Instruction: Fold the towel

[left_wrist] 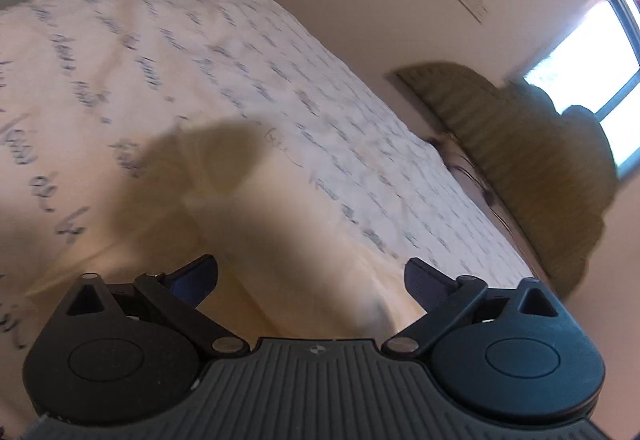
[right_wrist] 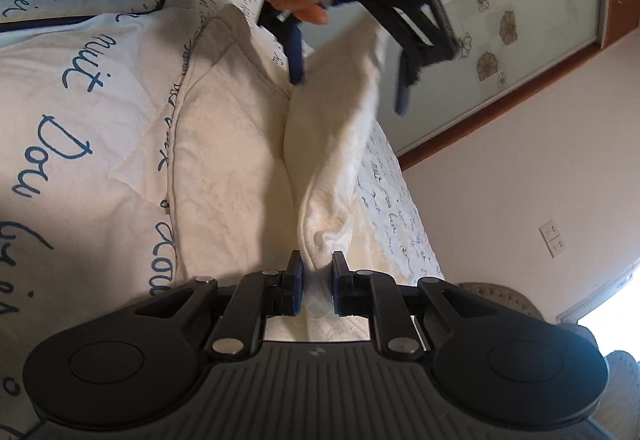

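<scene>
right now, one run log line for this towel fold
step: fold in progress | right tongs: shut on cream cotton towel | left tongs: open, nothing gripped | surface: white quilt with blue script

On the white quilted bedspread under my tongs I can read blue handwriting-style words: "Dou" and "nuit"; the others stay unreadable.
</scene>
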